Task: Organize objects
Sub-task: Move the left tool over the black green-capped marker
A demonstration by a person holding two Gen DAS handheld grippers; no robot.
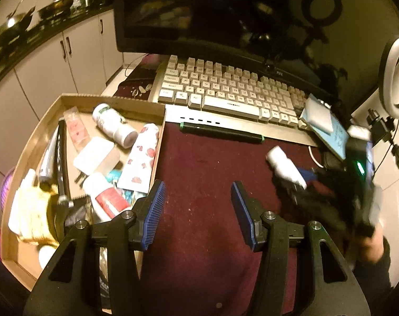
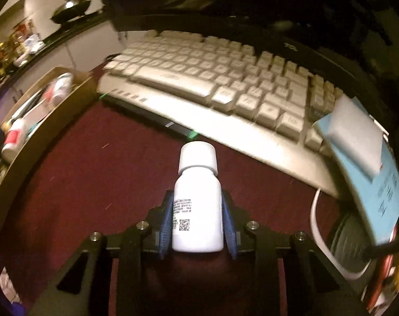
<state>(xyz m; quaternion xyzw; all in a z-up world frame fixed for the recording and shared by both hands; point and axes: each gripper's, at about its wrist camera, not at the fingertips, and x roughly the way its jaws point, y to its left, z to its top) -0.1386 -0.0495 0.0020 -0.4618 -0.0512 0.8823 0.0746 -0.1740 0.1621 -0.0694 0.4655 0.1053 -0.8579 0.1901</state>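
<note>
Maroon desk mat (image 2: 99,184) below; my right gripper (image 2: 196,223) clamps the bottle (image 2: 198,205), cap forward; box (image 2: 49,121) lies far left, nearer my wide-open, empty left gripper (image 1: 198,210).

A cardboard tray (image 1: 152,142) full of bottles and tubes sat left on the mat (image 1: 204,173). The keyboard (image 1: 233,92) lay far, a pen (image 1: 220,131) just near it, the monitor (image 1: 199,13) behind.
</note>
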